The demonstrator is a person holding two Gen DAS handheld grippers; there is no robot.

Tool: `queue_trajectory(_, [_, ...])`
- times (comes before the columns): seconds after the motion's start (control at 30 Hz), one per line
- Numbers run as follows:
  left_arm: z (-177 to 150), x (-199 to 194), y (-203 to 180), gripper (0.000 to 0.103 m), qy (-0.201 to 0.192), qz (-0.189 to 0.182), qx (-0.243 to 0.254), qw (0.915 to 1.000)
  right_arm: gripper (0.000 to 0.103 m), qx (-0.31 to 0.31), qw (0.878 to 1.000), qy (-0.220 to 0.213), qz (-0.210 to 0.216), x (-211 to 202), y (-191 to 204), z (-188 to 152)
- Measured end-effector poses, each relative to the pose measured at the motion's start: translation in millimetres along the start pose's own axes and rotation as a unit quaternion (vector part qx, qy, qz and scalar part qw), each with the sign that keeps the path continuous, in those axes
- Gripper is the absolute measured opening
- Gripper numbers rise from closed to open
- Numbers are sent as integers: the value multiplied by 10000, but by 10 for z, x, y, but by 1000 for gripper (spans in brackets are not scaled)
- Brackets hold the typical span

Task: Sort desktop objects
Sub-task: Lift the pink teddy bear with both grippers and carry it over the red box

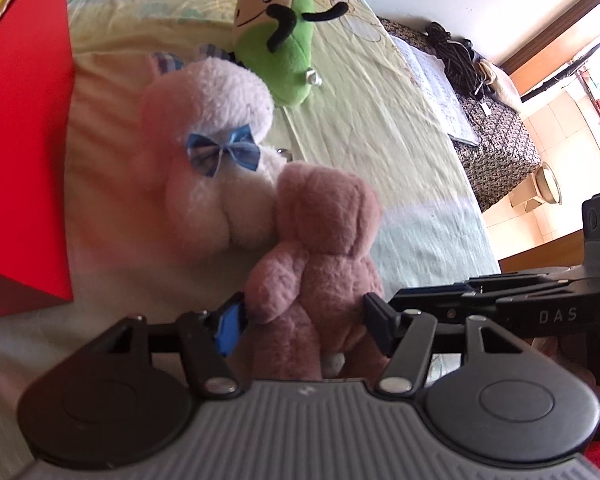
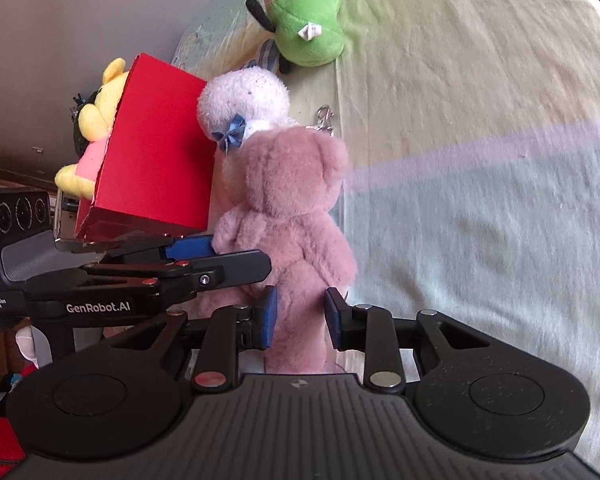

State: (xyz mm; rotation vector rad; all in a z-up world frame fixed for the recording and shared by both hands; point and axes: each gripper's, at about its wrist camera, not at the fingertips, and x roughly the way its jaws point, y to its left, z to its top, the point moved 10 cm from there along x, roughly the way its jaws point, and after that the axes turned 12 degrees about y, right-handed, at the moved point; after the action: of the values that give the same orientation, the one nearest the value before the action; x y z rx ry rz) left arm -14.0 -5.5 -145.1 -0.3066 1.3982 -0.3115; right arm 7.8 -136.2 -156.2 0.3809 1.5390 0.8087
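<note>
The fuzzy dusty-pink teddy bear (image 1: 320, 256) (image 2: 288, 220) stands upright on the bed with its back to both cameras, and both grippers are on it at once: the left gripper (image 1: 300, 320) has its fingers pressed into the bear's lower body from either side, and the right gripper (image 2: 298, 316) is clamped around its legs the same way. Right behind it, touching, sits a white fluffy plush toy (image 1: 216, 128) (image 2: 246, 100) with a little blue bow. Further back lies a green plush toy with black antennae (image 1: 276, 36) (image 2: 304, 12), apart from the other two. A red cardboard box (image 1: 24, 140) (image 2: 156, 152) sits just beside the white one, with a yellow plush toy (image 2: 96, 108) poking out of it. So four plushies, one box. Everything's on a wrinkled pale green-and-yellow bedsheet (image 1: 380, 128) (image 2: 480, 120); past the bed's edge there's a tiled floor (image 1: 556, 128) in bright light.
</note>
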Motion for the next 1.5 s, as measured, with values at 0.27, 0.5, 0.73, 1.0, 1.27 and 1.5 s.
queue_trajectory(0.27, [-92,44,-138,76,49,122,546,9984,40,197,9984,-518,-73,-71,-152,193])
queue_trajectory(0.5, [-9,132,-71,76,63,231,402,9989,43,177,9988,-383,249,158,-78,294])
queue_trajectory(0.73, [-26,76,-165,74,-25,525,721,9960,44,601,9939,-218,893,204,-110,257])
queue_trajectory(1.0, [-71,59,-160,74,-82,598,722,9956,45,568,9915,-41,1173,237,-69,139])
queue_trajectory(1.27, [-70,-462,-455,74,-694,495,1034,9910,41,302,9916,-283,1228,-9,165,98])
queue_trajectory(1.5, [-94,-925,-552,74,-1211,192,1150,9858,41,-2,9901,-625,1253,-408,472,103])
